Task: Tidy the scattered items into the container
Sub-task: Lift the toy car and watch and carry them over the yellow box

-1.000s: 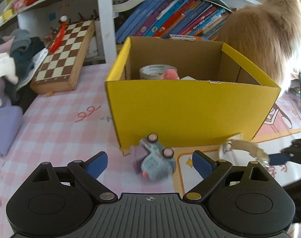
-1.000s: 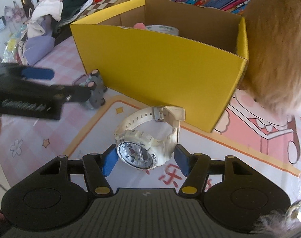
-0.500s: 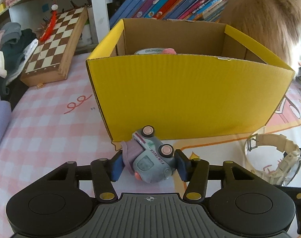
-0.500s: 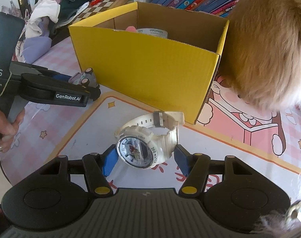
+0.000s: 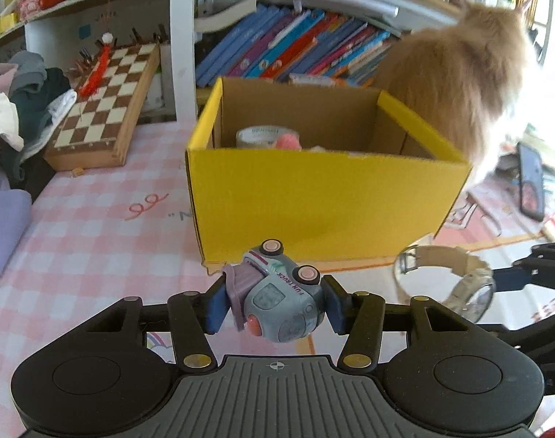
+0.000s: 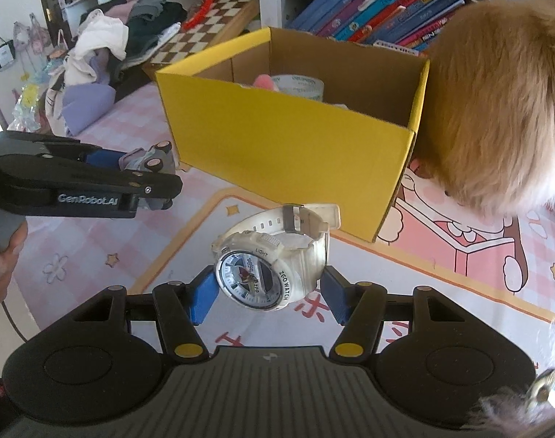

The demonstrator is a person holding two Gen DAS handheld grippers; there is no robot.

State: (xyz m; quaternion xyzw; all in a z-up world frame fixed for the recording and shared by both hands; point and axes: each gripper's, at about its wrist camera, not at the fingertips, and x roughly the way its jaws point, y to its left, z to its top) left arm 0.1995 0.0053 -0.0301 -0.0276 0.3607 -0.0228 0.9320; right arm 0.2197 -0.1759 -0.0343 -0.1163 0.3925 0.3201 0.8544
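Left wrist view: the left gripper (image 5: 275,308) is clenched on a small grey-blue toy truck (image 5: 279,301), its blue pads pressed to the toy's two sides, the pink-hubbed wheels turned upward; the toy sits at 6 o'clock, just in front of the yellow cardboard box (image 5: 325,200), which fills the centre; inside the box, at 12 o'clock, a roll of tape (image 5: 257,135) and a pink object (image 5: 288,141) lie against the far wall; a chessboard (image 5: 102,107) leans at 10 o'clock; a row of books (image 5: 295,49) stands at 12 o'clock behind the box; a fluffy orange cat (image 5: 463,84) stands at 2 o'clock, close to the box's right wall; the white watch (image 5: 449,281) shows at 4 o'clock.

Right wrist view: the right gripper (image 6: 272,294) grasps the white watch (image 6: 274,255) by its case, face toward the camera, strap looped away toward the box (image 6: 288,142) at 12 o'clock; the watch hangs clear above the pink patterned mat (image 6: 441,273); the left gripper (image 6: 142,179) with the toy truck (image 6: 149,162) is at 9 o'clock, near the box's front corner; the cat (image 6: 496,109) fills 2 o'clock; a heap of clothes (image 6: 106,47) lies at 10 o'clock.
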